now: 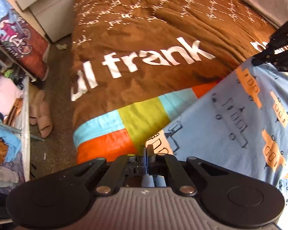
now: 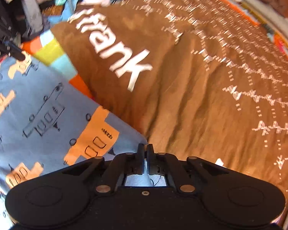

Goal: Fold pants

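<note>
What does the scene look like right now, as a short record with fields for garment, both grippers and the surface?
garment: blue pants with orange vehicle print, held up by two corners
left gripper: shut on one corner of the fabric
right gripper: shut on another corner
surface: bed with brown blanket, white lettering, colored blocks along its edge
floor: slippers beside the bed
</note>
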### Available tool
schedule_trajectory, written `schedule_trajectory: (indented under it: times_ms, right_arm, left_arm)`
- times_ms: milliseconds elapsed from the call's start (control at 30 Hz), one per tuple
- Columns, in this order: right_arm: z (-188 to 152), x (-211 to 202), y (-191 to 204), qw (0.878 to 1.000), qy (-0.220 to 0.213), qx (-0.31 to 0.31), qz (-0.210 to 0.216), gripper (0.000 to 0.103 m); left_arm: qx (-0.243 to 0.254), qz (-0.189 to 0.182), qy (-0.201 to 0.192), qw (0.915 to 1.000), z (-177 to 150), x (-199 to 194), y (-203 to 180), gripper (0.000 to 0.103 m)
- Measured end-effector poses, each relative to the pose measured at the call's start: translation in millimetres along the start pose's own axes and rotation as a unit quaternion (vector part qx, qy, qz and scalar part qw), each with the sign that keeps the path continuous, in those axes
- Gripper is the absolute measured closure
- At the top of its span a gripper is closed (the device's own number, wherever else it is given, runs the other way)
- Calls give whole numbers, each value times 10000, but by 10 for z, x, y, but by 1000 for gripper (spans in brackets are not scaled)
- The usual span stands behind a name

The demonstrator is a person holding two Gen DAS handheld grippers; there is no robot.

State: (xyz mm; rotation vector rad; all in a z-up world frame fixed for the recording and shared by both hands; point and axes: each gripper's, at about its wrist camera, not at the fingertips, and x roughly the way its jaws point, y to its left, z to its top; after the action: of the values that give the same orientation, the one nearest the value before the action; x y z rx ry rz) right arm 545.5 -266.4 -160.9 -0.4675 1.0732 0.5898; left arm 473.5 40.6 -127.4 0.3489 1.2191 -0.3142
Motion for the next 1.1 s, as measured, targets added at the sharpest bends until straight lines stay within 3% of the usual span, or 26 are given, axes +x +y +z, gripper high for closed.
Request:
schedule_trajectory:
  times_ms: [133,400,833,1100]
  right_arm:
    - [-32,94,36,9998,191,-78,14,103]
    - [-77,-39,61,10000,-37,17,-24,103]
    - [-409,-765,284,9970,-646,357,-242,103]
    - [-730,-1223,559,9954,-776,468,-315,103]
  left_arm:
    - [-134,-7,129,9998,18,59,7,103]
    - [-159,6,-62,9999,-55,-23,-34,103]
    - [429,-188,-481,9977,-168,-596,-135,103]
    - [789,-346,-695,9939,-354,-936,-297,103]
